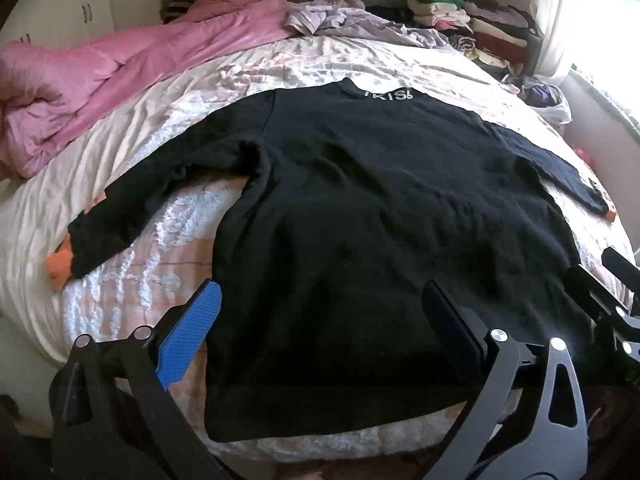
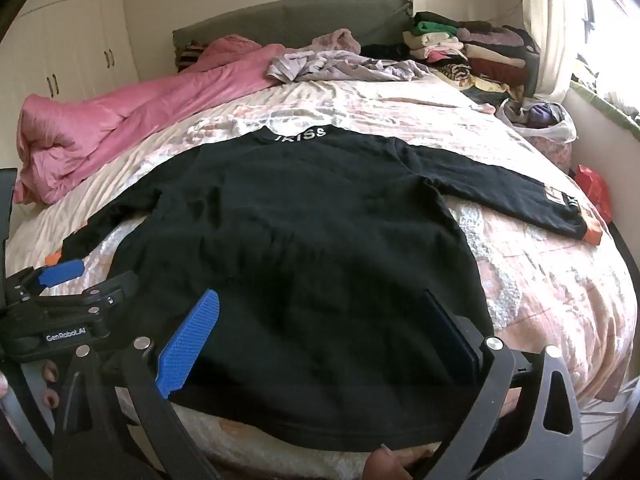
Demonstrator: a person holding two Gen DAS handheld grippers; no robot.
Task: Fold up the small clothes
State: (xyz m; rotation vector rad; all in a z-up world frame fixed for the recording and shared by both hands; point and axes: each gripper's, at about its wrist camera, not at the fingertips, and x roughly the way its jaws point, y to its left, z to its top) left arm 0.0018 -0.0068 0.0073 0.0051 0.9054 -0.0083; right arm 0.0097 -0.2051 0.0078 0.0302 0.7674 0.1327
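A white plastic bag (image 2: 560, 130) at the bed's (image 2: 540, 272) far right corner holds bunched clothes. A black long-sleeved top (image 2: 304, 240) lies flat in the middle of the bed, sleeves spread to both sides, orange cuffs showing, white lettering at the collar. The left claw (image 1: 320, 320) and right claw (image 2: 324, 320) both stand spread wide over its near hem, pinching nothing.
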